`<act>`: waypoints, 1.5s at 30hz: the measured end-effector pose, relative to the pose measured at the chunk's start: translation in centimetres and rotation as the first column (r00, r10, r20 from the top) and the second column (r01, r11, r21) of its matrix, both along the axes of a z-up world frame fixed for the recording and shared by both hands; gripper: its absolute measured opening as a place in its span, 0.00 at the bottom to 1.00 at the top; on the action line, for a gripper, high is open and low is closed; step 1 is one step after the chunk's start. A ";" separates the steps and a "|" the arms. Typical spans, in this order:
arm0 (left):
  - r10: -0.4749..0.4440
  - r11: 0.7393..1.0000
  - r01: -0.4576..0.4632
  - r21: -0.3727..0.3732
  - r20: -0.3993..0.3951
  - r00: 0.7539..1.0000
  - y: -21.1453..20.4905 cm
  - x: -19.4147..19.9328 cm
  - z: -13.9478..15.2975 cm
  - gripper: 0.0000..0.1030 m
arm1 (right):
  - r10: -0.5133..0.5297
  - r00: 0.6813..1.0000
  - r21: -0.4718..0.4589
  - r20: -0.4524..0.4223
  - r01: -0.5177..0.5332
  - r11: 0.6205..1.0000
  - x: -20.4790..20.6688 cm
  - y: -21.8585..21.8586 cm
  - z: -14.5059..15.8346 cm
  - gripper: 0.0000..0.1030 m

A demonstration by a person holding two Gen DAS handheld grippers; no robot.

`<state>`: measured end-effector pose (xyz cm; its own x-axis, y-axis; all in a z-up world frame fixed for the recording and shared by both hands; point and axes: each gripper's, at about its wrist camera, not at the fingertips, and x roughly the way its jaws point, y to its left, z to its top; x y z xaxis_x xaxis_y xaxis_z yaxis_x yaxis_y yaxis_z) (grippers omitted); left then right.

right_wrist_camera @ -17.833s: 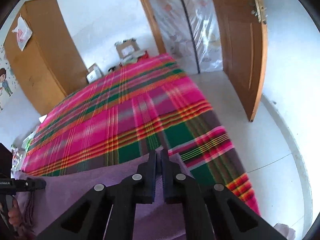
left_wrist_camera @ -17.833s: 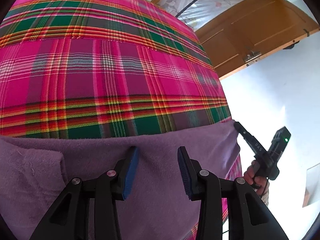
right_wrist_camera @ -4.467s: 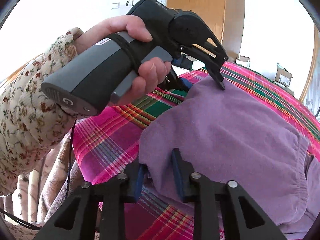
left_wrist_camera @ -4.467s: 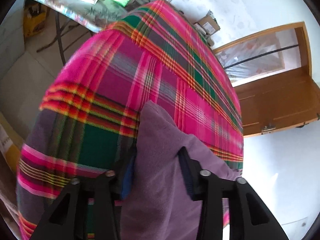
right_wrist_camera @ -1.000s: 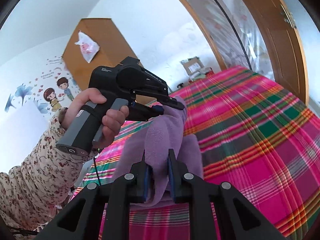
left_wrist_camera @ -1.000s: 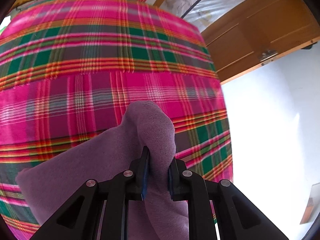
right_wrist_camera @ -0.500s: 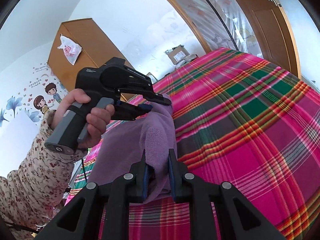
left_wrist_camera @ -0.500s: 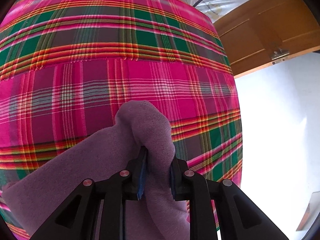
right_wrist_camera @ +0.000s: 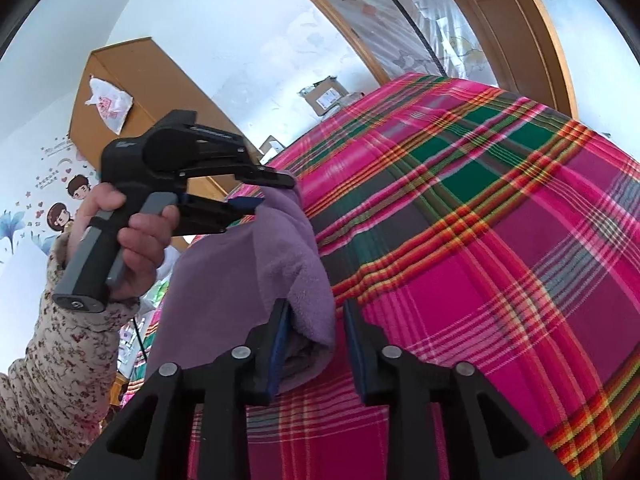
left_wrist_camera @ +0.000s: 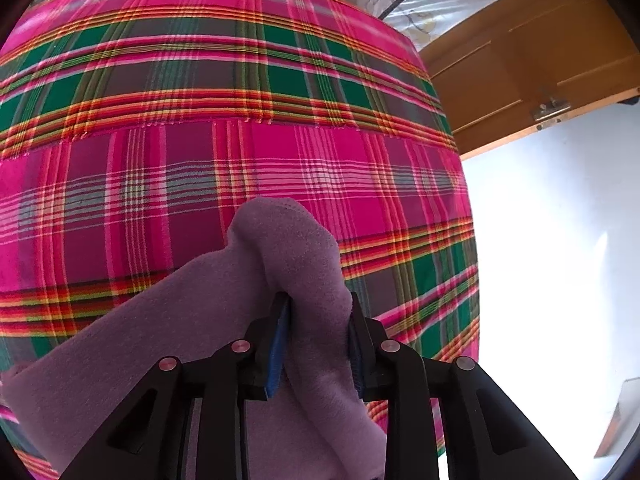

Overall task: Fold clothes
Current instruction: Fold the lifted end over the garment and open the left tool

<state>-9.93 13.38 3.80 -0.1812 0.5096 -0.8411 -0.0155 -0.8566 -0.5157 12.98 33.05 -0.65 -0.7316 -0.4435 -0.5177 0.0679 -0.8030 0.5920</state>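
A purple fleece garment (left_wrist_camera: pixel 280 264) lies folded on the bed with the pink and green plaid sheet (left_wrist_camera: pixel 240 80). My left gripper (left_wrist_camera: pixel 318 312) has its jaws a little apart with a thick fold of the garment between them. In the right wrist view the garment (right_wrist_camera: pixel 248 280) hangs between both grippers. My right gripper (right_wrist_camera: pixel 316 320) has its jaws apart, and the garment's edge rests against the left pad only. The left gripper (right_wrist_camera: pixel 264 192) shows there at the garment's far corner, held by a hand in a floral sleeve.
The plaid sheet (right_wrist_camera: pixel 480 240) spreads wide to the right. A wooden door (left_wrist_camera: pixel 540 48) stands beyond the bed's right edge over a white floor (left_wrist_camera: pixel 560 280). A wooden wardrobe (right_wrist_camera: pixel 132 80) and cardboard boxes (right_wrist_camera: pixel 328 96) stand at the far end.
Both grippers' jaws have widened from a tight pinch. The purple garment has sunk lower toward the sheet.
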 end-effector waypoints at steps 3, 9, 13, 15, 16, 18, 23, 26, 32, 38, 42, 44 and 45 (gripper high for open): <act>-0.005 1.000 0.005 0.016 0.012 1.000 -0.4 0.1 0.1 0.27 | -0.010 1.000 0.000 0.018 0.010 1.000 0.1 -0.1 -0.4 0.32; -0.039 0.996 0.043 0.076 -0.059 0.997 -0.8 0.7 1.8 0.30 | -0.029 0.999 0.031 0.022 0.028 0.999 0.4 -0.1 -0.5 0.32; -0.036 0.995 0.046 0.090 -0.111 0.993 -1.7 1.4 3.0 0.38 | -0.045 0.999 0.087 0.014 0.044 0.995 0.7 -0.5 -0.1 0.25; -0.033 0.994 0.044 0.098 -0.111 0.993 -2.3 1.7 3.1 0.38 | -0.049 0.999 0.093 0.013 0.047 0.995 0.7 -0.6 0.0 0.25; -0.029 0.995 0.040 0.096 -0.108 0.994 -2.7 1.9 3.1 0.38 | -0.051 0.999 0.095 0.015 0.049 0.994 0.8 -0.6 0.0 0.25; -0.020 0.996 0.029 0.086 -0.106 0.994 -3.7 2.4 2.7 0.38 | -0.061 0.998 0.106 0.024 0.058 0.993 0.8 -0.5 0.0 0.25; 0.004 0.999 0.001 0.047 -0.109 0.994 -6.3 3.8 1.5 0.38 | -0.085 0.996 0.131 0.013 0.083 0.988 0.7 -0.4 1.0 0.25; 0.022 0.998 -0.015 0.059 -0.118 0.993 -7.8 5.0 1.1 0.38 | -0.058 0.998 0.155 -0.027 0.061 0.986 0.0 -1.4 2.3 0.25; 0.069 0.997 -0.060 0.048 -0.218 0.974 -10.1 8.1 1.9 0.38 | 0.026 0.999 0.276 -0.023 -0.018 0.961 -1.7 -3.9 2.8 0.25; 0.024 0.999 -0.034 -0.025 -0.327 0.945 -10.6 10.6 2.2 0.38 | 0.018 1.000 0.297 0.023 -0.024 0.954 -1.7 -3.7 1.0 0.26; 0.018 0.997 -0.046 -0.063 -0.394 0.919 -10.7 12.1 2.3 0.38 | 0.019 0.999 0.301 0.029 -0.027 0.953 -1.5 -3.3 0.9 0.26; 0.005 0.995 -0.046 -0.086 -0.429 0.903 -10.6 13.1 2.3 0.38 | 0.020 0.999 0.303 0.029 -0.028 0.953 -1.6 -3.2 0.8 0.27; -0.010 0.993 -0.044 -0.109 -0.449 0.893 -10.4 13.7 2.3 0.38 | 0.018 0.999 0.305 0.029 -0.026 0.952 -1.6 -3.3 0.8 0.27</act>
<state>3.75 2.95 6.08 -0.5605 0.4091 -0.7201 -0.2067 -0.9110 -0.3568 11.40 29.79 0.18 -0.7084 -0.2777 -0.6489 0.0760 -0.9440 0.3210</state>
